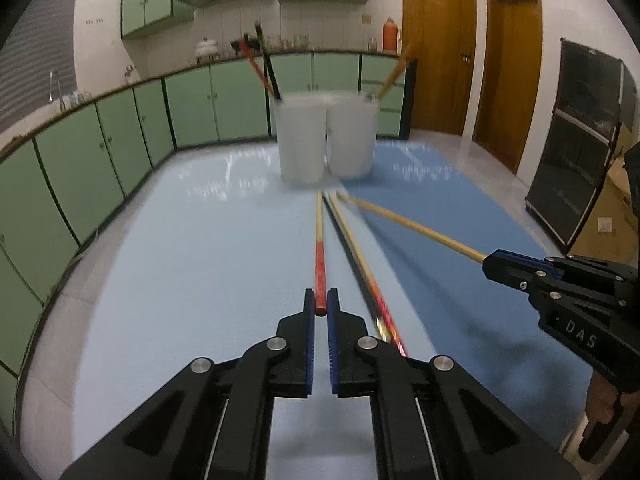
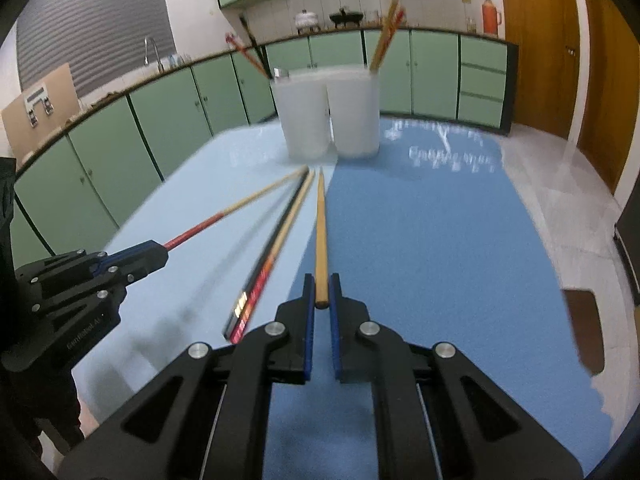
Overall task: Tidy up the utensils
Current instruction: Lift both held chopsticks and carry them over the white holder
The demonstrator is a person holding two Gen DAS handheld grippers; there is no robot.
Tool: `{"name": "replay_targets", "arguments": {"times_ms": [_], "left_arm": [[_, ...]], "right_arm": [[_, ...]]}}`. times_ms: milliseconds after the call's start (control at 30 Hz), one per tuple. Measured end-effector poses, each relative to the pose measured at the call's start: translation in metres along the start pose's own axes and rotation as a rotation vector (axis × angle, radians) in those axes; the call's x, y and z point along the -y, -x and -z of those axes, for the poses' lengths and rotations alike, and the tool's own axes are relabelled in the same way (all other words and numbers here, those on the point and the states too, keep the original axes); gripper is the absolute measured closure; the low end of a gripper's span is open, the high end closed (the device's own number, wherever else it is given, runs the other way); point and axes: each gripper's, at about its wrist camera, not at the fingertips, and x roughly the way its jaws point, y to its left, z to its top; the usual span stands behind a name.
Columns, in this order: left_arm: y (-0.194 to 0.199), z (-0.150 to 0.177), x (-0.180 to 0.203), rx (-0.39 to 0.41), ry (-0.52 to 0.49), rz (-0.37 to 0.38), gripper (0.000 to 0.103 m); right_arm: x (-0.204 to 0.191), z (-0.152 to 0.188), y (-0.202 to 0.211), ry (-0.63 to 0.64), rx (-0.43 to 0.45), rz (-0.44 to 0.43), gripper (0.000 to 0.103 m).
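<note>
both tools [image 1: 321,300] [image 2: 321,284] black plastic, blue ribbed pads, round silver screws; white lettering on the side.

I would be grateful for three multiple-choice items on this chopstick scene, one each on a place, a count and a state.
1. Where do the two white cups stand?
A. side by side at the far end of the blue mats
B. on the kitchen counter
C. stacked one inside the other

2. How many chopsticks lie loose on the mats between the two held ones?
A. none
B. two
C. five

3. What is the left claw doing?
A. hanging open
B. shut on the red-ended chopstick
C. gripping a cup

Answers: 1 A, both views show them next to each other beyond the chopstick tips. 2 B, a black chopstick and a pale chopstick lie together. 3 B, its pads pinch the red end; the right claw likewise pinches the plain wooden chopstick.
</note>
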Motion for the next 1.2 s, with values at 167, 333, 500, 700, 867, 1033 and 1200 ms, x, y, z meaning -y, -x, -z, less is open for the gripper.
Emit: {"name": "replay_targets", "arguments": {"times_ms": [167, 333, 500, 700, 867, 1033, 1200], "left_arm": [[0.026, -0.033, -0.005, 0.091, -0.003, 0.004, 0.097], [0.039, -0.065, -0.009, 0.156, 0.000, 0.023, 0.097], [0.049, -0.091, -0.011, 0.202, 0.002, 0.042, 0.097], [0.058, -0.112, -0.013, 0.234, 0.002, 0.062, 0.097], [0.065, -0.122, -0.010, 0.247, -0.007, 0.081, 0.097], [0.070, -0.137, -0.005, 0.276, -0.027, 0.086, 0.097], [0.077, -0.163, -0.005, 0.343, -0.032, 0.085, 0.097]], "right_arm": [[0.002, -0.031, 0.031, 0.015, 0.087, -0.009, 0.097], [0.006, -0.062, 0.054, 0.011, 0.148, -0.031, 0.097], [0.006, -0.090, 0.071, 0.016, 0.185, -0.049, 0.097], [0.006, -0.122, 0.084, 0.035, 0.202, -0.065, 0.097], [0.007, -0.142, 0.086, 0.055, 0.208, -0.078, 0.097], [0.010, -0.161, 0.088, 0.060, 0.232, -0.092, 0.097], [0.017, -0.190, 0.097, 0.051, 0.301, -0.091, 0.097]]}}
